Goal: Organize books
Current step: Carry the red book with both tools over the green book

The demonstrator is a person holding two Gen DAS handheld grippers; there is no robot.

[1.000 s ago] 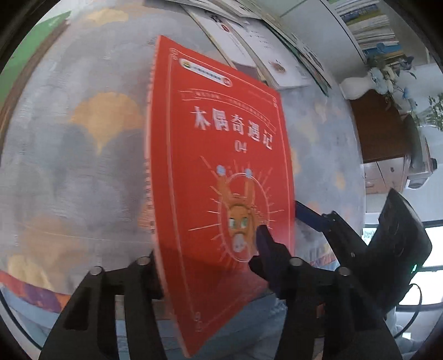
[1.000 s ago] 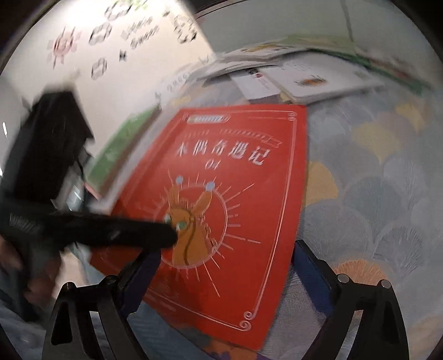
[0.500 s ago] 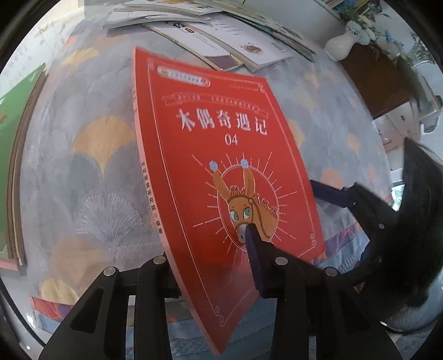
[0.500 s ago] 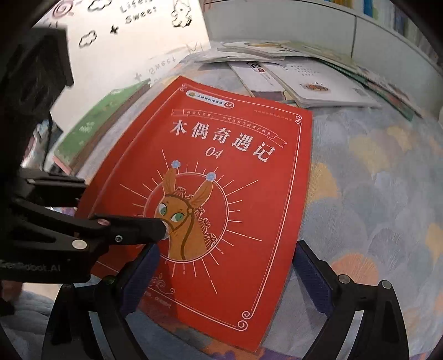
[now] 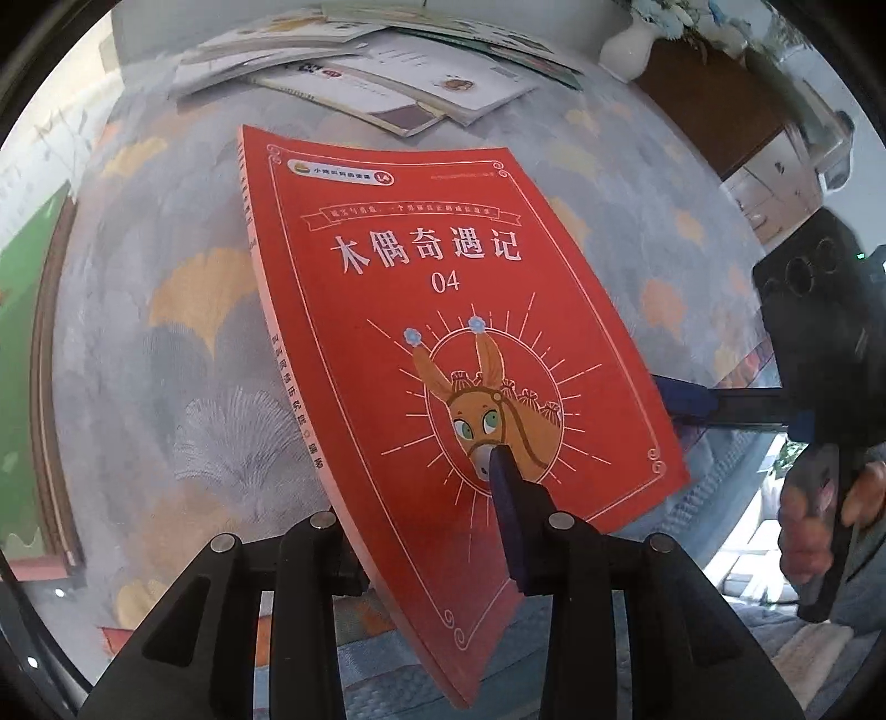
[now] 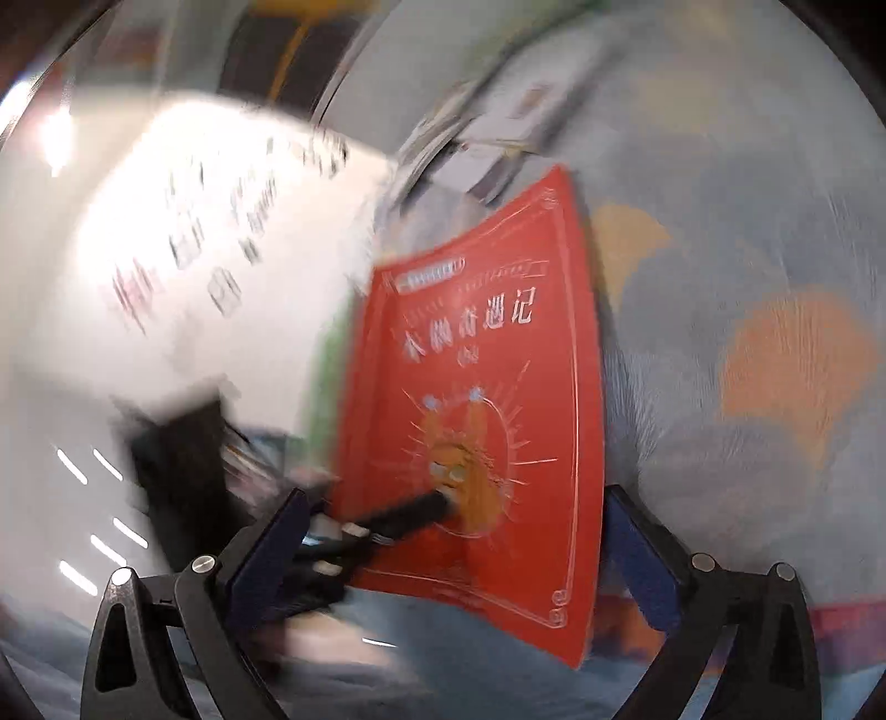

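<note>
One red book (image 5: 443, 310), lifted, long axis toward far books (image 5: 387, 72).

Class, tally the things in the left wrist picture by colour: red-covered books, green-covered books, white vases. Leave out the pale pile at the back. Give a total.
Red-covered paperback book, held up off the patterned cloth: 1
Green-covered book, at the left edge: 1
White ceramic vase: 1
Total: 3

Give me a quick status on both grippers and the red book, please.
Left gripper shut on red book. Right gripper open, just widened, jaws astride the book's edge. Nothing in the way.
</note>
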